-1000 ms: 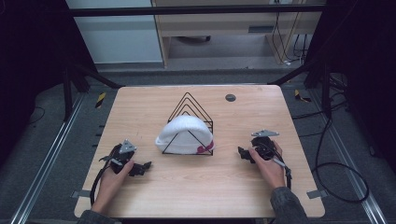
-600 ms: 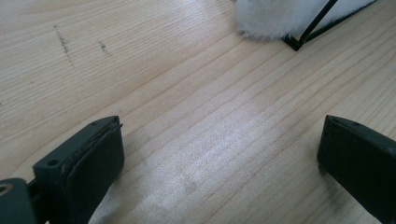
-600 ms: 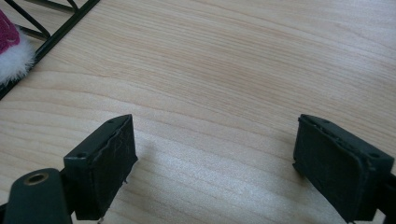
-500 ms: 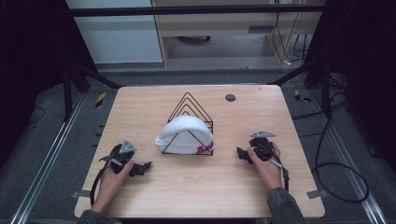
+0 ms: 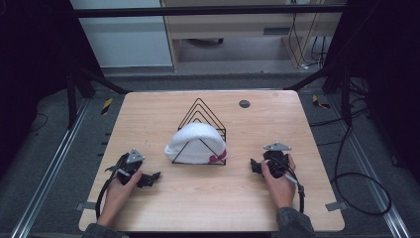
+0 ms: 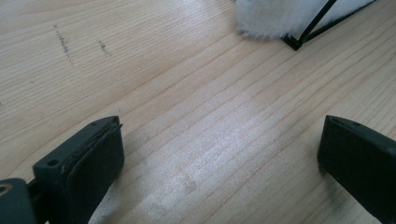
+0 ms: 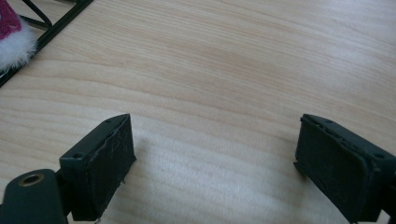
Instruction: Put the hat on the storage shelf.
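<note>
Low, both tongs (image 5: pixel 148 178) (image 5: pixel 255 166) gaping, flanking racked hat (image 5: pixel 195 143)

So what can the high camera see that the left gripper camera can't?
The high view shows the whole black wire rack, the pink patch on the white fluffy hat, both hands, the right gripper and a dark round spot on the table. The left gripper view shows its own two black pads close up, wide apart, and pencil-like marks on the wood. Both show the wooden table, the hat's fluffy edge and a rack corner.
</note>
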The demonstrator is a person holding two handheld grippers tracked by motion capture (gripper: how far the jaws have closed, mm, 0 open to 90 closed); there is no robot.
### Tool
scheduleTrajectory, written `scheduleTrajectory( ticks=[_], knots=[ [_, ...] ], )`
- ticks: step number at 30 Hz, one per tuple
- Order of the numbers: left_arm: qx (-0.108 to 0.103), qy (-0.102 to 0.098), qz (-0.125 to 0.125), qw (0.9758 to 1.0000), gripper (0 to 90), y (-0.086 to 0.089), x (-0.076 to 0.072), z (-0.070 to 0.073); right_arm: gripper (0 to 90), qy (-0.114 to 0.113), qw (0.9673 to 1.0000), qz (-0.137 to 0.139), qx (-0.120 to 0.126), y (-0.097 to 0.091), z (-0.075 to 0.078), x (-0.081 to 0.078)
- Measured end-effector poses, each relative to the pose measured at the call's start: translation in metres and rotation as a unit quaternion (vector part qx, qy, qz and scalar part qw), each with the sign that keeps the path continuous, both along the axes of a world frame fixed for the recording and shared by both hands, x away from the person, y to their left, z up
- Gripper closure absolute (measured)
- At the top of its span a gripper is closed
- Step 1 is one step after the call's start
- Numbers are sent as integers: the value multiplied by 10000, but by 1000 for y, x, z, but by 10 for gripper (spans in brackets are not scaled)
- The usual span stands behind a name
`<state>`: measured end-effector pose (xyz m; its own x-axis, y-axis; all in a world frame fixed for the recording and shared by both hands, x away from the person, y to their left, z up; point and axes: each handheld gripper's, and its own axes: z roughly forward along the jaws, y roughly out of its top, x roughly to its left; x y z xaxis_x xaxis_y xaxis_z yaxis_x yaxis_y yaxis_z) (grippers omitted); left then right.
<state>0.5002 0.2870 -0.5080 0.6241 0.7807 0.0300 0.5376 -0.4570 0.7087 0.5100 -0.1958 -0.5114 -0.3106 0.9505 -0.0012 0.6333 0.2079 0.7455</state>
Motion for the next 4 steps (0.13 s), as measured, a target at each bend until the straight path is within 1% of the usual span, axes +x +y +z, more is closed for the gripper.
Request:
scheduleTrajectory(
  ticks=[4],
  knots=[
    [-11, 8, 9, 10000, 0, 0, -2, 0, 117, -2, 9999, -149, -1, 2, 0, -3]
  ],
)
